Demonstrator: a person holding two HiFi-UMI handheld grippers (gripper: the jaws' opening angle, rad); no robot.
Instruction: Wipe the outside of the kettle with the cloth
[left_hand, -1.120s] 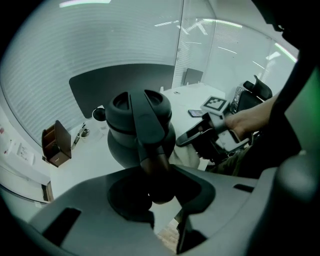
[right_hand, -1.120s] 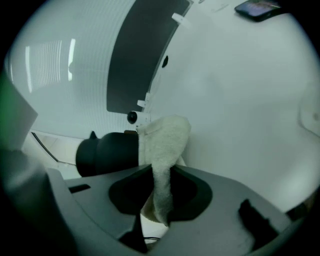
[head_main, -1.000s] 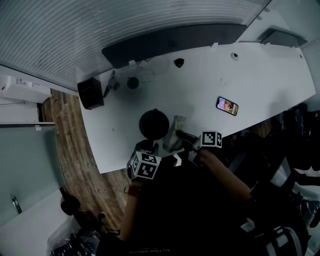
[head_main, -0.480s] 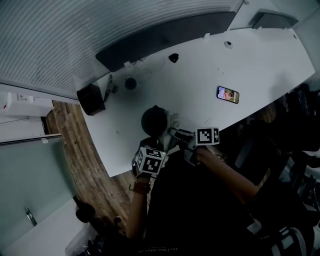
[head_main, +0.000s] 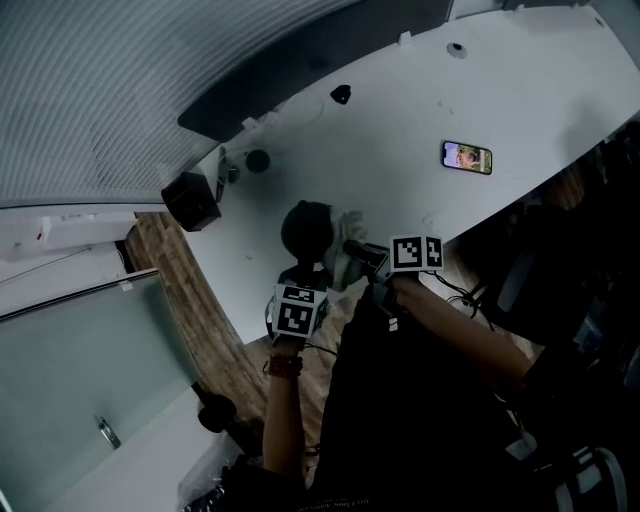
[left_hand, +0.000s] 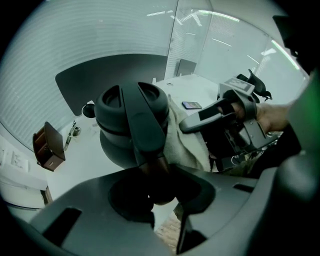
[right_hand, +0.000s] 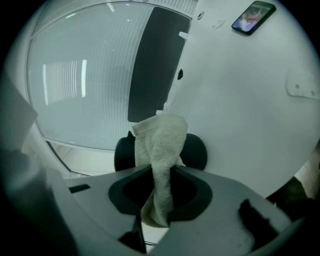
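Left gripper (left_hand: 154, 184): jaws are closing partway around the handle of the dark rounded kettle (left_hand: 114, 142), steadying it.
Kettle: sitting near the front edge of the white table (head_main: 400, 130).
Right gripper (right_hand: 158, 200): jaws are pinching the pale terry cloth (right_hand: 161, 145) tight, pressing it against the kettle's side.
Risk: a hard sideways wipe could be twisting the handle loose and tipping the kettle off the edge.

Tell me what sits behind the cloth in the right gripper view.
The dark kettle stands behind the cloth; its rounded sides show on either side. The cloth covers its middle, so contact there cannot be seen.
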